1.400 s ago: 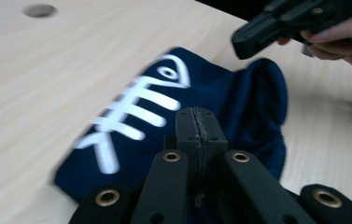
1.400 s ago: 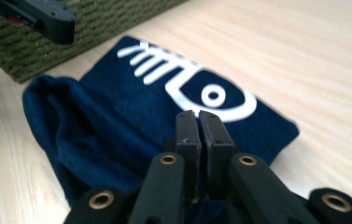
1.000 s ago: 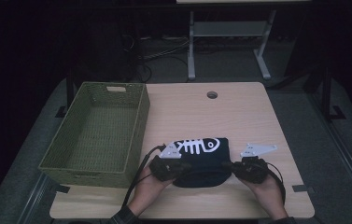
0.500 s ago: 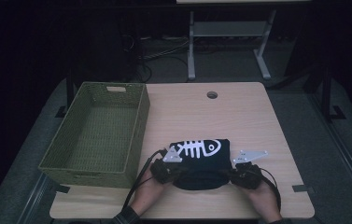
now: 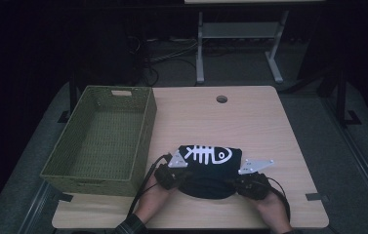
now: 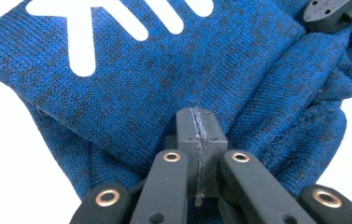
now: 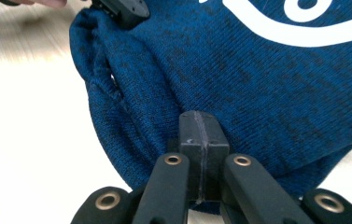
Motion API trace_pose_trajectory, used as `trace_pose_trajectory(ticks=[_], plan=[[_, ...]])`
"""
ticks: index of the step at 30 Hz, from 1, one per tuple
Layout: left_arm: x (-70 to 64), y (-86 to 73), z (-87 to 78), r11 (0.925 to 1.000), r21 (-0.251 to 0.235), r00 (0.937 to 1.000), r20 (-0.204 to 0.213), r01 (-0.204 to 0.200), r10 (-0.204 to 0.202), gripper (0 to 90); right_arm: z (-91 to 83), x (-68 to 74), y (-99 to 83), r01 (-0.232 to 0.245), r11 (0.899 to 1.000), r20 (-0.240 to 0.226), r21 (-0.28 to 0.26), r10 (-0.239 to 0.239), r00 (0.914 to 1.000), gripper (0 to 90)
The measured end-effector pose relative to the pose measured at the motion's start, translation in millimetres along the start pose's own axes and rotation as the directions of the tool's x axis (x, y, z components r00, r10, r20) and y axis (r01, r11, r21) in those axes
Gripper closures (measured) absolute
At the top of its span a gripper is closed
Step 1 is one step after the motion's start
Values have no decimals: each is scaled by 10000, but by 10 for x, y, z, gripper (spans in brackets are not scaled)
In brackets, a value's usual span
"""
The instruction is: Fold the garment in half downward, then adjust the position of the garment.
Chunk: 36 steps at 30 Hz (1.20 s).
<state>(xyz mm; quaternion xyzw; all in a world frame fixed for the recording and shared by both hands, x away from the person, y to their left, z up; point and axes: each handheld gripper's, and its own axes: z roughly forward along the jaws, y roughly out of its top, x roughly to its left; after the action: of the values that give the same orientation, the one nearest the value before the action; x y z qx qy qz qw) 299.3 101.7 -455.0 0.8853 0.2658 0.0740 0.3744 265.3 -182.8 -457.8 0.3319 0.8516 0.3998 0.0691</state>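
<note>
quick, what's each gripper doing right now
left gripper: shut on the blue knit garment
right gripper: shut on the same garment's near edge

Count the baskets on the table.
1. A green woven rectangular basket stands on the left side of the light wooden table, beside the folded dark blue knitted garment with a white fish-skeleton print.

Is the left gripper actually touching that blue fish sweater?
Touching. In the left gripper view the left gripper has its jaws shut against the sweater fabric, no gap.
</note>
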Motion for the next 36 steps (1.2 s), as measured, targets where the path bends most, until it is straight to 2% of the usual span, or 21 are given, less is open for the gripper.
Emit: trace_pose_trajectory(ticks=[4, 10, 14, 17, 22, 24, 27, 29, 34, 36], plan=[[10, 30, -69, 9997, -208, 9999, 59, 113, -112, 825, -40, 1, 16, 52, 9997, 108, -259, -49, 9999, 842], [48, 71, -139, 9984, -454, 9993, 162, 350, -343, 750, -79, -23, 37, -25, 9984, 276, -568, 41, 9996, 723], [69, 98, -186, 9970, -610, 9989, 14, 470, -470, 692, -106, -50, 47, -225, 9965, 535, -809, 269, 9982, 571], [103, 104, -213, 9959, -667, 9981, -47, 606, -611, 612, -146, -98, 39, -412, 9945, 917, -966, 501, 9945, 443], [161, 119, -249, 9931, -786, 9959, -157, 871, -886, 489, -205, -152, 16, -626, 9912, 1334, -1170, 781, 9880, 318], [188, 136, -257, 9924, -747, 9948, -189, 980, -996, 429, -234, -168, 6, -673, 9904, 1589, -1207, 862, 9835, 264], [224, 159, -263, 9872, -934, 9909, -232, 1296, -1323, 364, -283, -201, -35, -820, 9882, 2010, -1293, 1071, 9737, 193], [250, 169, -266, 9859, -967, 9893, -377, 1367, -1408, 317, -325, -238, -72, -904, 9871, 2185, -1321, 1180, 9687, 177], [303, 190, -242, 9826, -992, 9851, -554, 1570, -1630, 213, -404, -337, -214, -1261, 9840, 2714, -1262, 1565, 9496, 130], [314, 194, -222, 9817, -1010, 9840, -597, 1614, -1679, 185, -423, -380, -290, -1460, 9827, 2977, -1136, 1739, 9387, 101]])
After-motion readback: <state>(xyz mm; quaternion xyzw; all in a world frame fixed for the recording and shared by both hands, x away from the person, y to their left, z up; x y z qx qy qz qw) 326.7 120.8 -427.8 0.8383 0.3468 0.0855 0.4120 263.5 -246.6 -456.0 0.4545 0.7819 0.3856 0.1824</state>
